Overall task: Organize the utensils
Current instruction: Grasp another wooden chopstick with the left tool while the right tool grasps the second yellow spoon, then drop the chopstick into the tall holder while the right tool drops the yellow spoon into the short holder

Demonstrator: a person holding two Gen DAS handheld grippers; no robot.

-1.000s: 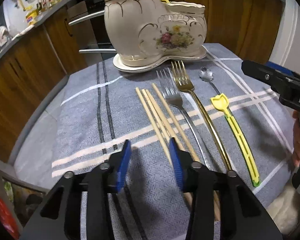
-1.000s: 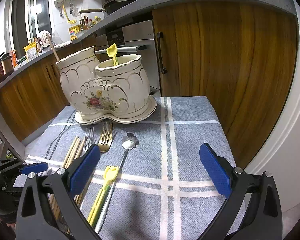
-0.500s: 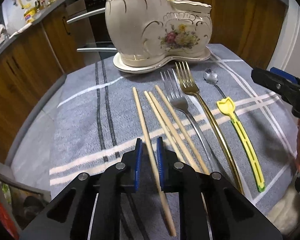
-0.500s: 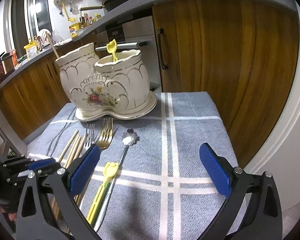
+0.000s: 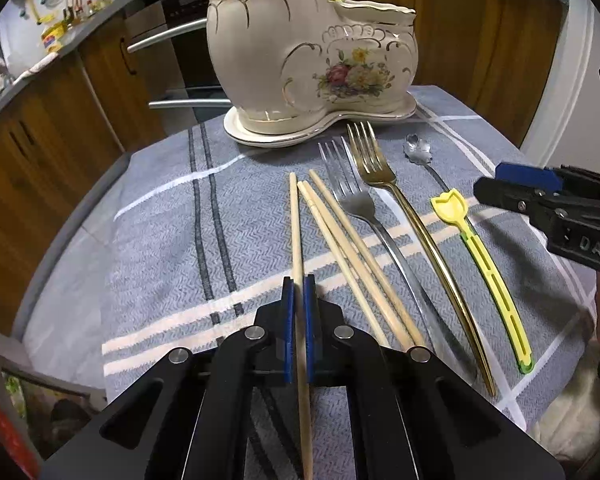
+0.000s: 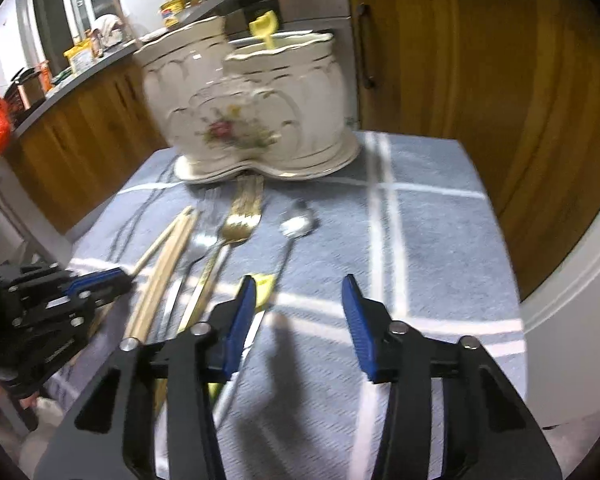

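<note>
Left wrist view: left gripper point(image 5: 299, 292) clamped on 1 chopstick point(image 5: 295, 224), which lies on the cloth point(image 5: 160, 240) left of 2 more chopsticks point(image 5: 340, 240). The ceramic holder point(image 5: 300, 60) stands beyond.

Right wrist view, blurred: right gripper point(image 6: 300, 320), jaws apart, hovers beside the yellow spoon point(image 6: 265, 285).

Parted hand-held gripper point(image 6: 300, 312) above utensils point(image 6: 220, 236)

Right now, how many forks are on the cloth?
2. The silver fork lies beside the loose chopsticks. The gold fork lies just right of it, its prongs nearly at the white holder. More could be hidden inside the holder.
</note>
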